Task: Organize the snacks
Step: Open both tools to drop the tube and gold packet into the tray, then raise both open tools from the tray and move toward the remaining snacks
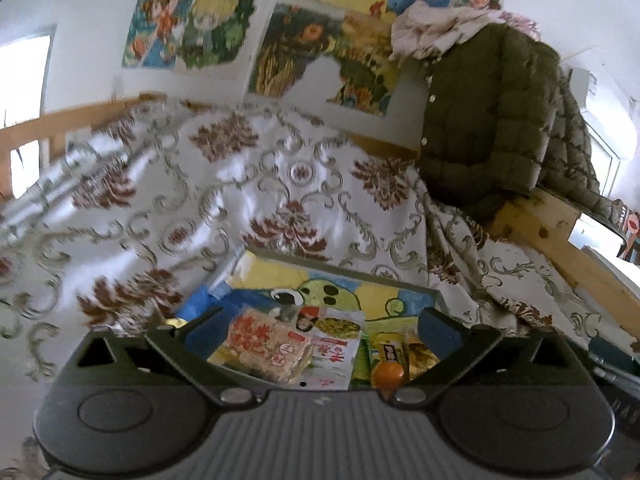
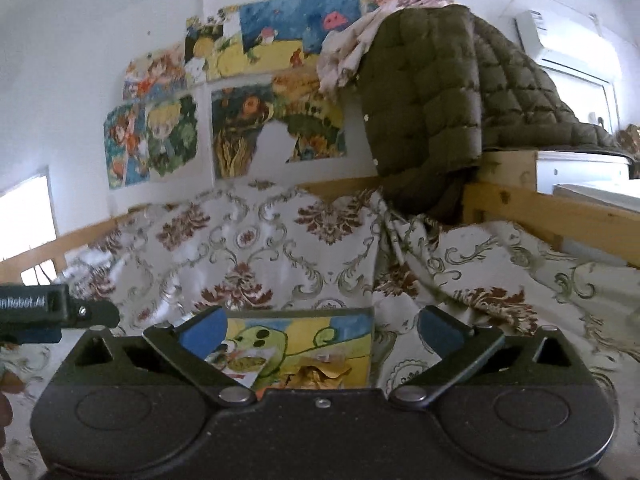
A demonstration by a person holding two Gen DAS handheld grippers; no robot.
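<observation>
Snacks lie in a shallow painted tray on the patterned bedspread: a rice cracker pack printed in red characters too blurred to read, a white packet under it, and an orange ball half hidden behind the left gripper. Both the left gripper and the right gripper have their fingers wide apart with nothing between them. Bedspread lies open around the tray, with a wooden rail and a green coat to the right.

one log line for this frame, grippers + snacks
left gripper: open, empty | right gripper: open, empty | snack packets: lying in painted tray on patterned cloth
</observation>
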